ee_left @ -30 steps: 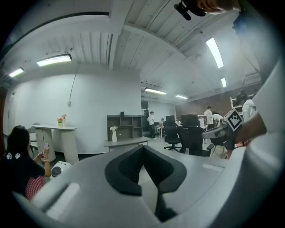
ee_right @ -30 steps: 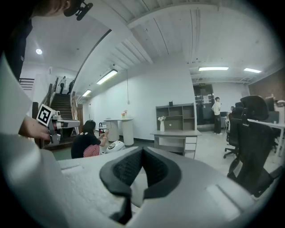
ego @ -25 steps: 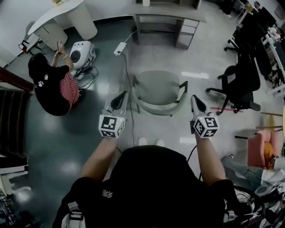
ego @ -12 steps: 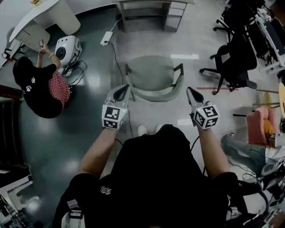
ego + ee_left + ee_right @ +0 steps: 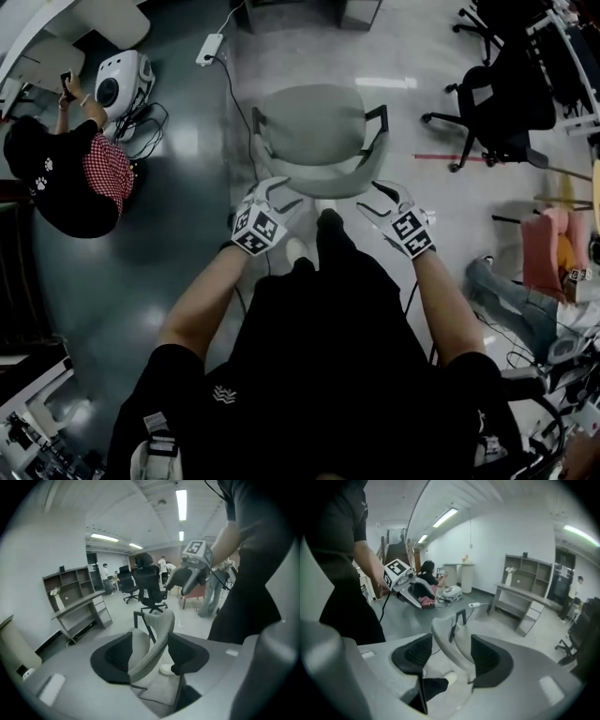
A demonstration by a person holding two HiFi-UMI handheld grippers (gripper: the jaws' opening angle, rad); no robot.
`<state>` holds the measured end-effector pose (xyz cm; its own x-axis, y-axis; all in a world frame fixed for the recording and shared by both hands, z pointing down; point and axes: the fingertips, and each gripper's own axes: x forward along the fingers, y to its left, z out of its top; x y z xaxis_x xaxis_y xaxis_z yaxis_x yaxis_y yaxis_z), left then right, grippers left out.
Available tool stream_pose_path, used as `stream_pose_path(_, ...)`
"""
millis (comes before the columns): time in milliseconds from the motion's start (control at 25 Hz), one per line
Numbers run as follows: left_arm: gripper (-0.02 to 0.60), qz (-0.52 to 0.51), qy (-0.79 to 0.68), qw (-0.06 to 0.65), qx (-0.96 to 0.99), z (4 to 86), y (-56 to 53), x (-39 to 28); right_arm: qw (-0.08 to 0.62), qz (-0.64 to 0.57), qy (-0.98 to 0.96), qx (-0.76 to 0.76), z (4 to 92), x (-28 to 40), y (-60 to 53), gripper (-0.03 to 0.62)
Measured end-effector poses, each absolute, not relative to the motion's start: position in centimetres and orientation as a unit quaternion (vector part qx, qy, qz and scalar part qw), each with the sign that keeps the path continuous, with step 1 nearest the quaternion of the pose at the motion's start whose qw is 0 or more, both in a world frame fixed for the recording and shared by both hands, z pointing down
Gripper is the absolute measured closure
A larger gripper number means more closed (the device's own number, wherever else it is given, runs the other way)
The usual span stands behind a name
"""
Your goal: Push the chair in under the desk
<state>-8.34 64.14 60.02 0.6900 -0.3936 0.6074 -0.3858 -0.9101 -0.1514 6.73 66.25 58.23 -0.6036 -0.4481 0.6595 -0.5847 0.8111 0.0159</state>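
The chair [image 5: 314, 131] was a pale grey-green armchair with a padded seat, a curved backrest and thin dark arm frames, and it stood on the glossy floor [image 5: 178, 281] directly in front of the person, its seat facing away towards the desk [image 5: 309, 9], well short of it. The left gripper [image 5: 279, 195] and the right gripper [image 5: 380, 199] sat at the two rear corners of the backrest. In the left gripper view the jaws of the left gripper [image 5: 150, 653] had just been opening and stood wide, with the curved top edge of the chair [image 5: 154, 639] running between them, close against one pad and clear of the other. The right gripper [image 5: 450, 656] had likewise just been opening, and the rim of the chair [image 5: 452, 644] passed through its wide gap, nearer the pad on the right of that view. Whether any pad actually touched the backrest could not be settled. The chair's legs were hidden beneath the seat in the head view, the desk there was cut off by the top edge, and the lower backrest disappeared behind the gripper bodies.
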Motion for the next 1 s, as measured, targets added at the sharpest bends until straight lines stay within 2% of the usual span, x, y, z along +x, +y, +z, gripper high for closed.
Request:
stream_pose_path(160, 0.279, -0.387, 0.153, 0.017, -0.909, 64.4, 64.3, -6.6, 0.401, 0.111, -0.884, 0.215, 63.5, 6.3, 66.4, 0.306)
stream_pose_path(280, 0.257, -0.419, 0.102, 0.022, -0.902, 67.1, 64.4, -5.3, 0.437, 0.101, -0.875, 0.18, 66.4, 6.2, 65.6, 0.299)
stream_pose_path(600, 0.256, -0.48, 0.06, 0.002, -0.875, 72.5, 63.3, -4.0, 0.536, 0.024, -0.838, 0.097, 72.9, 6.4, 64.4, 0.299)
stream_pose_path(640, 0.262, -0.487, 0.062, 0.008, -0.871, 72.9, 63.0, -3.9, 0.548, 0.008, -0.831, 0.09, 73.5, 6.5, 64.2, 0.304)
stream_pose_path(760, 0.328, -0.522, 0.061, 0.03, -0.85, 74.2, 62.3, -4.1, 0.572, 0.0, -0.816, 0.086, 74.9, 6.7, 63.5, 0.319)
stream_pose_path(840, 0.33, -0.545, 0.057, 0.027, -0.836, 75.2, 61.8, -4.2, 0.577, 0.013, -0.812, 0.086, 75.6, 6.8, 62.9, 0.327)
stream_pose_path(880, 0.338, -0.552, 0.054, 0.021, -0.832, 75.6, 61.4, -4.2, 0.577, 0.015, -0.813, 0.082, 75.8, 6.8, 62.6, 0.362)
stream_pose_path(1000, 0.349, -0.568, 0.029, 0.002, -0.823, 76.1, 60.9, -4.0, 0.574, 0.013, -0.816, 0.06, 75.9, 6.7, 62.1, 0.395)
